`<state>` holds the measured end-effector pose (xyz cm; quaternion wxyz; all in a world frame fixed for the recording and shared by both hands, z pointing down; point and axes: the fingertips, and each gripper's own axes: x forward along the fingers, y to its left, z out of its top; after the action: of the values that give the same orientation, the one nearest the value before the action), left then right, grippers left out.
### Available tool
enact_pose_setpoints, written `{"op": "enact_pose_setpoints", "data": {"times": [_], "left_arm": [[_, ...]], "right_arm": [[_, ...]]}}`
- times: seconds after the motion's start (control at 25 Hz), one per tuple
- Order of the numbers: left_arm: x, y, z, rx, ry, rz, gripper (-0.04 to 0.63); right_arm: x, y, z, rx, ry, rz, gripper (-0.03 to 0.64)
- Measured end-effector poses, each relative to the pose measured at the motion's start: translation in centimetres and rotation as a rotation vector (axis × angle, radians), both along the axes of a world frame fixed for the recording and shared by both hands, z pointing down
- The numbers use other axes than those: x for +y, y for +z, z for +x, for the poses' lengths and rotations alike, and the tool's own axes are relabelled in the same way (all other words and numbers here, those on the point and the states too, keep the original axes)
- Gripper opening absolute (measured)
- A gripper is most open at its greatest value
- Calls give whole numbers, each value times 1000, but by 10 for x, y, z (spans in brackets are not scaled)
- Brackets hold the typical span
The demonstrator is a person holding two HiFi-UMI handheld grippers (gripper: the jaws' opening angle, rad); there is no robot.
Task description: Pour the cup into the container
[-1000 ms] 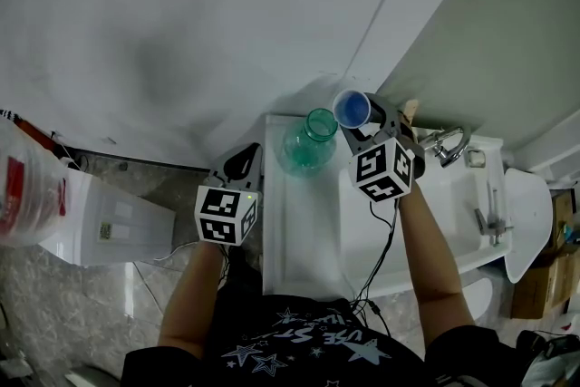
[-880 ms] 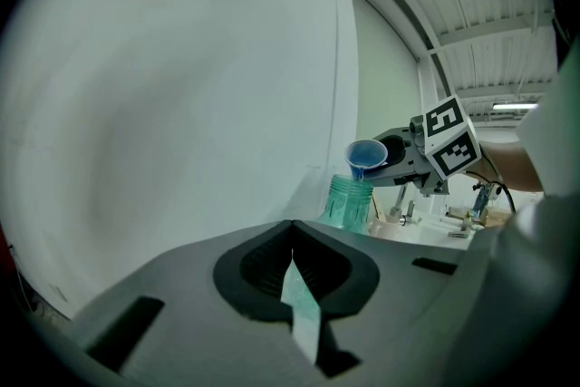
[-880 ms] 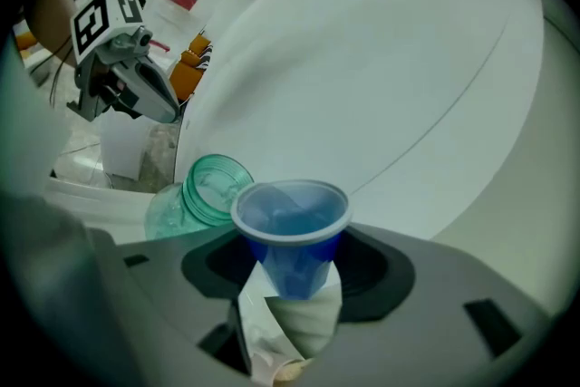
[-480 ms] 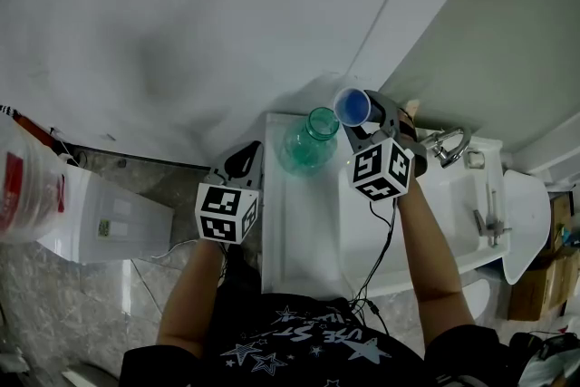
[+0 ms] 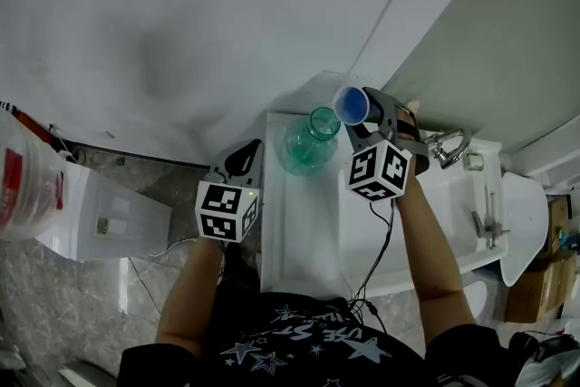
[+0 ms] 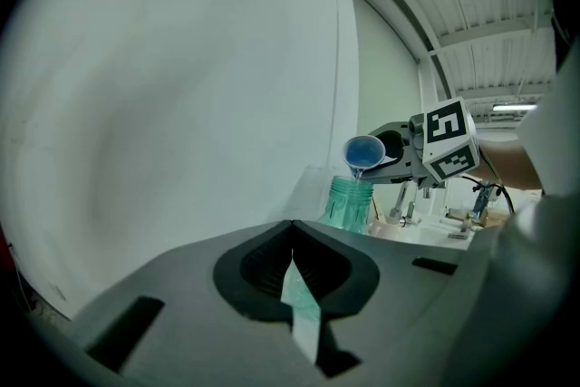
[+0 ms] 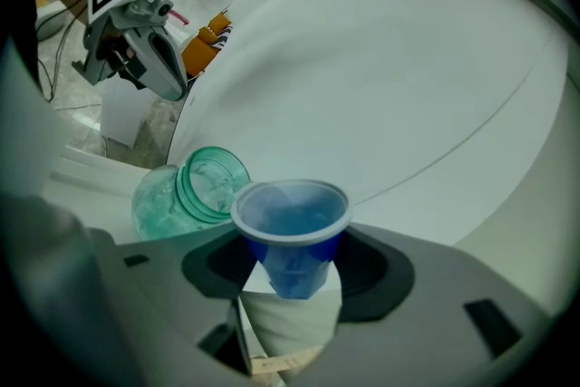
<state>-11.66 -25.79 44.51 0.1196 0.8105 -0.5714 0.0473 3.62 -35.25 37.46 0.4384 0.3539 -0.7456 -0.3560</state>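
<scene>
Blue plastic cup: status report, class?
Right gripper shut on blue plastic cup, tilted over mouth of green translucent jar. Thin stream falling in. Left gripper shut, empty, aside. Nothing in the way.

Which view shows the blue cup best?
The right gripper view: the blue cup sits large, centred in the right claw, rim and inside visible. The head view shows it small from above; the left gripper view shows it distant, tipped over the green bottle.
</scene>
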Motion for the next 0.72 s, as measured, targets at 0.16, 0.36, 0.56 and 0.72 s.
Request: {"op": "enact_pose_setpoints", "data": {"times": [0.16,0.36,0.56,0.72], "left_arm": [[0,0,0,-2,-1,1,11],[1,0,0,-1,-1,2,11],[1,1,0,3,-3,1,11],[1,1,-1,2,-4,2,11]], "right_arm": [[0,-1,-1,30,-6,26,256],[1,-3,-3,59,-13,56,256],[2,-5,-5,85,-19,97,256],[2,-5,-7,106,-24,123,256]]}}
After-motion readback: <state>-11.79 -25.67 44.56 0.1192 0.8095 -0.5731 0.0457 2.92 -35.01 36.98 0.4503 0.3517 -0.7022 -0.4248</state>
